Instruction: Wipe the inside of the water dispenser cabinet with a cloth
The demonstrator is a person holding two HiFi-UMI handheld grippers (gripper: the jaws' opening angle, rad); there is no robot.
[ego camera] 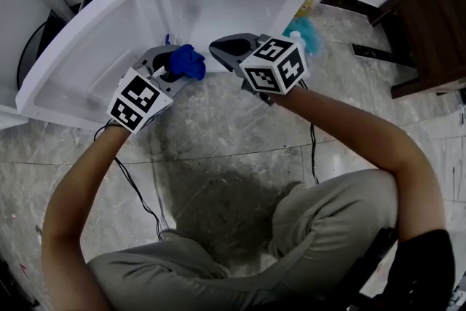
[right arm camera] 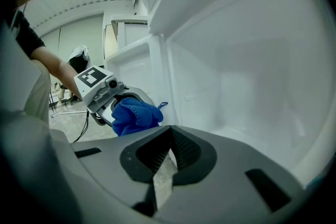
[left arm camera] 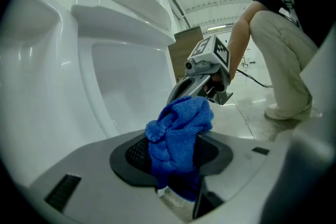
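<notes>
While I am looking down in the head view, my left gripper (ego camera: 177,68) is clenching the blue cloth (ego camera: 188,62) at frame centre, at the open front of the white cabinet (ego camera: 218,7). My right gripper (ego camera: 220,49) is sitting just beside it, its tips hard to make out. A teal fluffy thing (ego camera: 307,33) is peeking out from behind its marker cube, mostly hidden. In the left gripper view, the cloth is bunching between my jaws and covering their pads. In the right gripper view, my jaws are pressing together on nothing, and the cabinet's inner wall is filling the right side, its top cut off.
</notes>
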